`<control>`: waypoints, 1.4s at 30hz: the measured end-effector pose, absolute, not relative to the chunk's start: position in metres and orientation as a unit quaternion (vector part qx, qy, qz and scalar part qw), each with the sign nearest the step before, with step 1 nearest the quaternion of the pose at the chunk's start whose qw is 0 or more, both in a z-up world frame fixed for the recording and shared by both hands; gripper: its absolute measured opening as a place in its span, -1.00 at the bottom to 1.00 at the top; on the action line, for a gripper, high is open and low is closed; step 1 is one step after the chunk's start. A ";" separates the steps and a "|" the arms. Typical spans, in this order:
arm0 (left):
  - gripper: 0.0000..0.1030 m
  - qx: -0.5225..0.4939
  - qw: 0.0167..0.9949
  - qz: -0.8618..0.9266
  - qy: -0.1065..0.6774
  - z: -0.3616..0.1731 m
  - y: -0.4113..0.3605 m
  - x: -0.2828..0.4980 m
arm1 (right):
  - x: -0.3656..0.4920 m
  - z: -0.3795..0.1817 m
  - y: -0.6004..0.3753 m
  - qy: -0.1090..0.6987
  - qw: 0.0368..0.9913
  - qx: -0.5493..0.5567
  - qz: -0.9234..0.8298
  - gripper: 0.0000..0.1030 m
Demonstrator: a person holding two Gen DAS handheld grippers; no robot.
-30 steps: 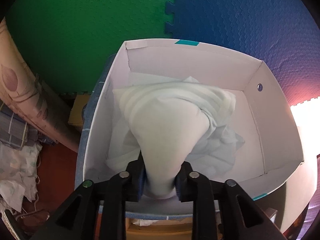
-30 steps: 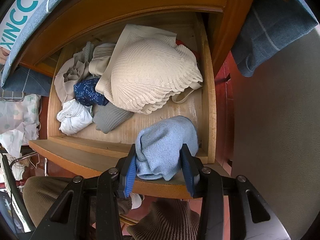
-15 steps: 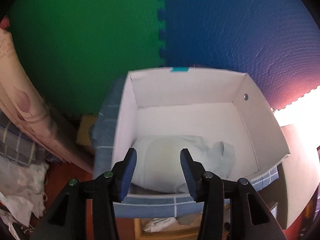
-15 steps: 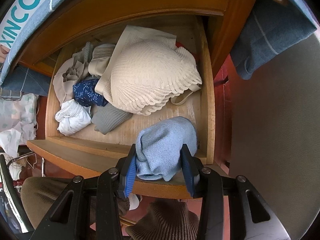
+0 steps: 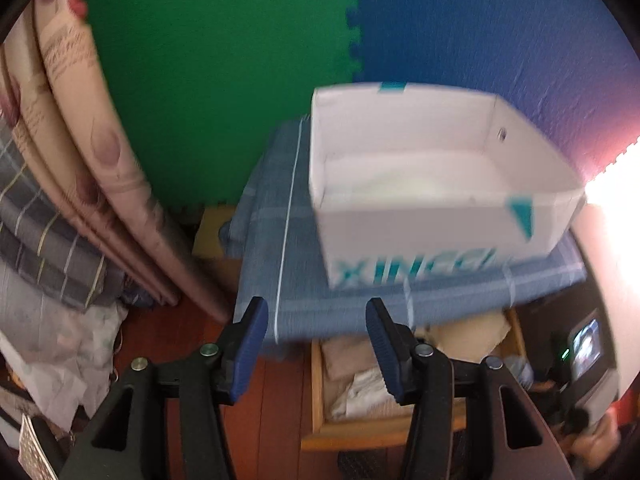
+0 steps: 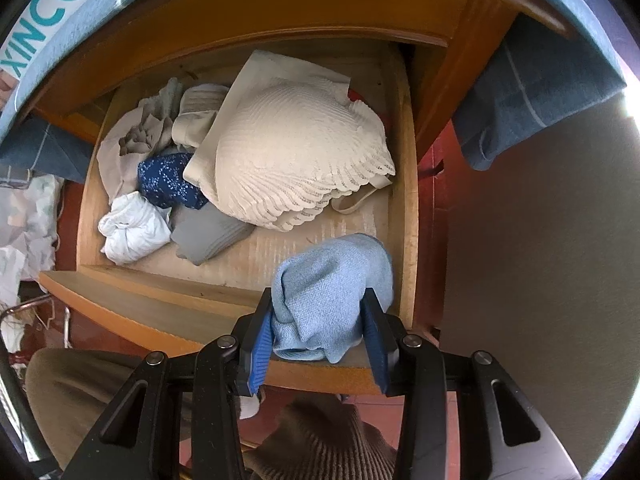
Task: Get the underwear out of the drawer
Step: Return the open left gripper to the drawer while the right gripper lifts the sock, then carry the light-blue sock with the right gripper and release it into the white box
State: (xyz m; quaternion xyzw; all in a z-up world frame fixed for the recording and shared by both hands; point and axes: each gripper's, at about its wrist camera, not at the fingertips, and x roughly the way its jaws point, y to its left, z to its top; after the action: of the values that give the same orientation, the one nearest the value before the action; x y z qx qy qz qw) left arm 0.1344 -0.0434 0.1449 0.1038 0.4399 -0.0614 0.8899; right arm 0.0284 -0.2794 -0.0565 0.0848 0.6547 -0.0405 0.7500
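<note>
Right wrist: right gripper [image 6: 318, 326] fingers clamp blue underwear [image 6: 332, 292] at drawer [image 6: 408, 200] front edge — left gripper [image 5: 316, 334] fingers just spread, empty.

The white box [image 5: 436, 184] is motion-blurred; its teal lettering [image 5: 416, 270] cannot be read whole, and a pale garment [image 5: 404, 184] inside is mostly hidden by the near wall. At twelve o'clock, the cabinet hides the drawer's [image 6: 406, 184] back.

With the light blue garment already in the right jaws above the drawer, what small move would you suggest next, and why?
Probably lift the right gripper, which is shut on the light blue garment, up clear of the drawer toward the white box. The left gripper is open with nothing between its jaws.
</note>
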 end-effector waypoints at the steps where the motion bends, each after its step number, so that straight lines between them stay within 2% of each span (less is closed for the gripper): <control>1: 0.01 0.104 0.888 -0.058 0.445 0.136 -0.041 0.130 | 0.029 -0.056 -0.279 0.655 0.750 0.080 -0.041 -0.27; 10: 0.01 0.079 0.848 -0.014 0.525 0.030 -0.032 0.108 | 0.030 -0.038 -0.262 0.656 0.753 0.037 -0.039 -0.27; 17: 0.01 0.055 0.835 0.002 0.548 -0.010 -0.026 0.102 | 0.030 0.010 -0.254 0.639 0.769 0.019 -0.018 -0.27; 23: 0.01 0.046 0.825 0.011 0.564 -0.029 -0.022 0.105 | 0.025 0.075 -0.254 0.615 0.788 0.005 -0.001 -0.27; 34: 0.01 0.045 0.828 0.005 0.559 -0.031 -0.023 0.104 | 0.042 0.220 -0.255 0.535 0.844 -0.003 0.022 -0.27; 38: 0.01 0.050 0.831 0.006 0.555 -0.029 -0.024 0.103 | 0.074 0.244 -0.254 0.517 0.856 0.004 0.016 -0.27; 42: 0.01 0.043 0.829 0.004 0.557 -0.030 -0.022 0.103 | 0.111 0.245 -0.252 0.519 0.855 0.001 -0.004 -0.27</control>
State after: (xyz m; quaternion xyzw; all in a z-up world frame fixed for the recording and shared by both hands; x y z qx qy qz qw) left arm 0.1029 -0.0216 -0.0300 0.0428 0.5572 0.0036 0.8292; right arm 0.1109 -0.2518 0.2446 0.0008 0.5187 -0.0045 0.8550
